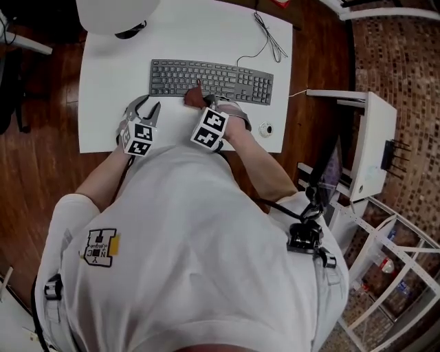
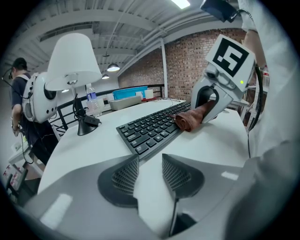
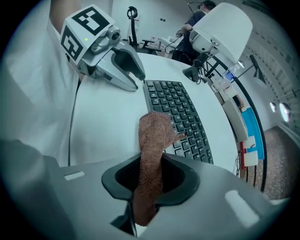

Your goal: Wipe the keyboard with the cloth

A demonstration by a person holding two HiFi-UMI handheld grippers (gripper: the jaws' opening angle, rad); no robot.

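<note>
While the right gripper (image 3: 151, 173) pinches the cloth (image 3: 154, 136) tight and the left gripper (image 2: 150, 161) sits empty with jaws apart, rub the cloth softly along the keyboard (image 3: 180, 117).

Lamp shade (image 1: 113, 15) beyond upper edge

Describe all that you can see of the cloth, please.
The cloth is reddish brown, and its rough surface looks knitted. It is bunched into a narrow strip and clamped between the jaws of the right gripper. Its free end reaches forward and lies crumpled on the keys near the front edge of the black keyboard. The left gripper is apart from it.
</note>
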